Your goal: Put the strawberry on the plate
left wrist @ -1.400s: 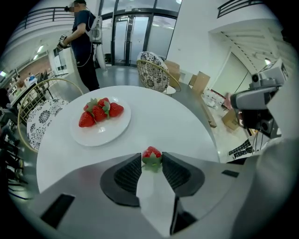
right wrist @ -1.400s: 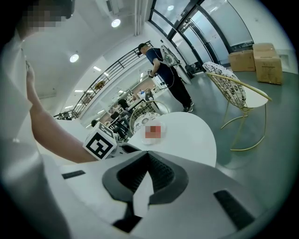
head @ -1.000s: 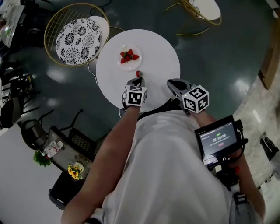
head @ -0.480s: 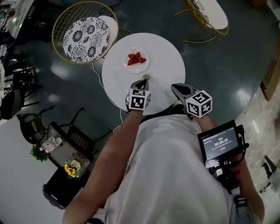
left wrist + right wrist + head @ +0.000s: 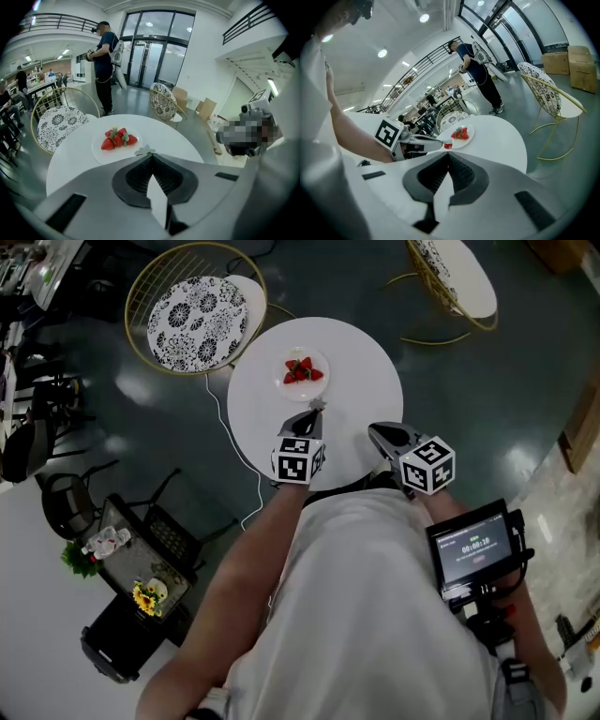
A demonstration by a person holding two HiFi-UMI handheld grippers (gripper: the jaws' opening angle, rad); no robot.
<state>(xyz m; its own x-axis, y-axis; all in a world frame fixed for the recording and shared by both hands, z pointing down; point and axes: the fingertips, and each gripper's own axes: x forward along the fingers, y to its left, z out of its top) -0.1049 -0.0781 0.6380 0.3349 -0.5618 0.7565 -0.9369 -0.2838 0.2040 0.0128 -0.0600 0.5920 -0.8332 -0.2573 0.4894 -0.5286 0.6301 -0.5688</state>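
Observation:
A white plate (image 5: 302, 388) with three red strawberries (image 5: 302, 371) lies on the far side of the round white table (image 5: 361, 362). My left gripper (image 5: 314, 412) is shut on another strawberry (image 5: 318, 404), held just short of the plate's near rim. In the left gripper view only its green leaves (image 5: 145, 150) show above the jaw tips (image 5: 149, 156), in front of the plate (image 5: 112, 154). The right gripper view shows that berry (image 5: 447, 146) red at the left gripper's tip, beside the plate (image 5: 469, 136). My right gripper (image 5: 375, 431) hangs shut and empty over the table's near right edge.
A gold wire chair with a patterned cushion (image 5: 197, 320) stands left of the table, another chair (image 5: 459, 277) at the far right. A white cable (image 5: 225, 427) runs across the floor. A person (image 5: 105, 65) stands beyond the table by the glass doors.
The strawberry that lay on the table is now in my left gripper's jaws, raised and carried toward the plate. The right gripper has kept its place.

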